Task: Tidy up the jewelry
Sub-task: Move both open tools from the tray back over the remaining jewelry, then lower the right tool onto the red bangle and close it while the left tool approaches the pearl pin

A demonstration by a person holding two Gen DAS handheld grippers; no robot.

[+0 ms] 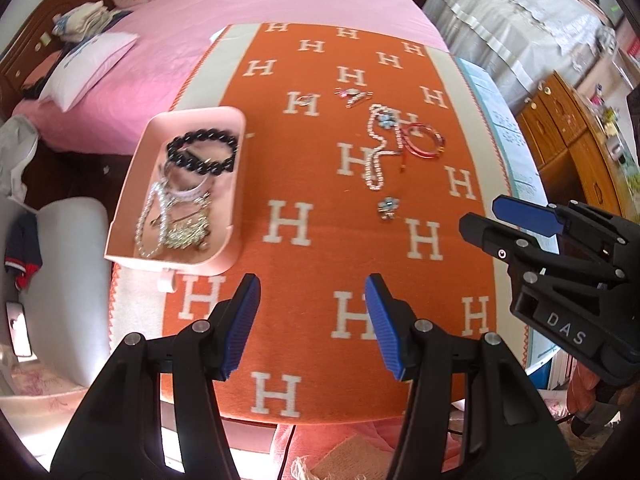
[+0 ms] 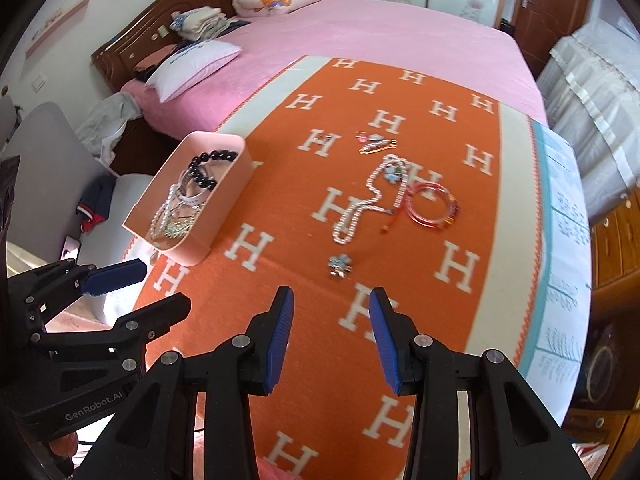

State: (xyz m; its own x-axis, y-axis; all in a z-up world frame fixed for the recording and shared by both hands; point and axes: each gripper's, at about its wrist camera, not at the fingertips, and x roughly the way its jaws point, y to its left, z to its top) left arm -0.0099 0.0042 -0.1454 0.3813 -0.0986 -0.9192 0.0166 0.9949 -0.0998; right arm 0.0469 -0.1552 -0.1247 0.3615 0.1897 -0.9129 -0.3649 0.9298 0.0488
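Both my left gripper (image 1: 312, 324) and right gripper (image 2: 332, 340) gape empty; the brooch (image 2: 340, 265) nearest the pink tray (image 2: 224, 216) looks light, stiff, pinchable at its petals.

Tray (image 1: 138, 184) on blanket (image 1: 320, 264), at its left edge. In tray: bead bracelet (image 1: 202, 152) farthest back, chains in front of it. Right of tray: pearl necklace (image 1: 376, 152), ring bangles (image 1: 424, 140) beside it, flower brooch (image 1: 387, 207) nearer, hair clip (image 1: 354, 96) behind.

Both wrist views look forward and down, side by side, sharing the orange blanket (image 1: 320, 208) ahead.
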